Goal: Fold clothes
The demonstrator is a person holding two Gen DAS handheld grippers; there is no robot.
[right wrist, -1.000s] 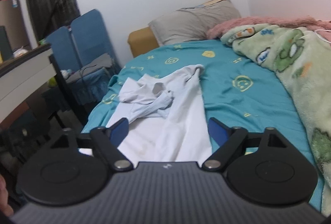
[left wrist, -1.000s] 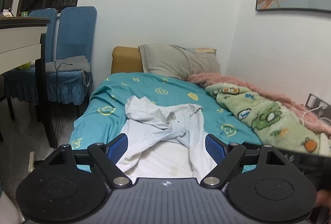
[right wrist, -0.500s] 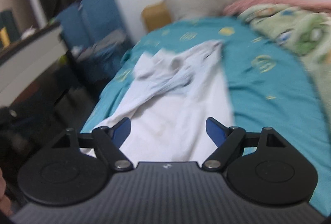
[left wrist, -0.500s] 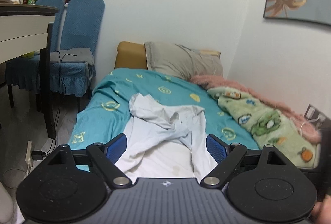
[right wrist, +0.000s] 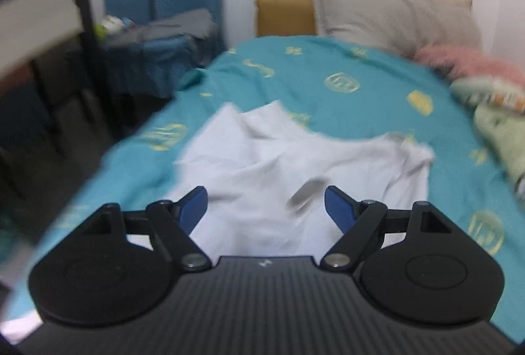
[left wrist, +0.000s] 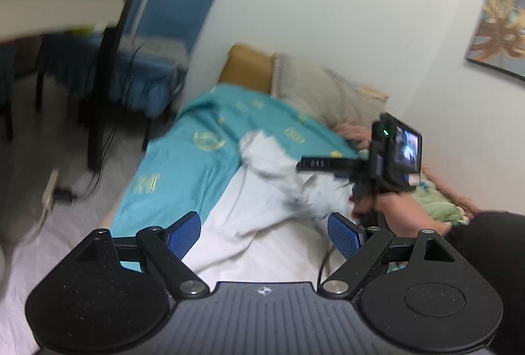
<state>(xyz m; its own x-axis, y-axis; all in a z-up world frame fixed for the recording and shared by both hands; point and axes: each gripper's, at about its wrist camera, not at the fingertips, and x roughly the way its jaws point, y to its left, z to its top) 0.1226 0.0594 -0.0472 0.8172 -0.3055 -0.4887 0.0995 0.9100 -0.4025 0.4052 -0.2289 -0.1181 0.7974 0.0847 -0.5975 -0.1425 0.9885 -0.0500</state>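
Observation:
A crumpled white shirt [left wrist: 262,210] lies on the teal bed sheet [left wrist: 197,158], its sleeves bunched at the far end. It also shows in the right wrist view [right wrist: 295,171]. My left gripper [left wrist: 264,228] is open and empty, above the near part of the shirt. My right gripper [right wrist: 265,207] is open and empty, low over the shirt's middle. In the left wrist view the right gripper's body and the hand holding it [left wrist: 387,207] reach over the shirt's right side.
A grey pillow [right wrist: 393,13] and a tan cushion [right wrist: 282,10] lie at the head of the bed. A green cartoon blanket [right wrist: 498,125] and a pink one [right wrist: 466,59] lie along the right. Blue chairs [left wrist: 164,43] and a table [left wrist: 49,0] stand left of the bed.
Both grippers have moved forward and down toward the shirt. The right gripper and its hand have come into the left wrist view. Both stay open.

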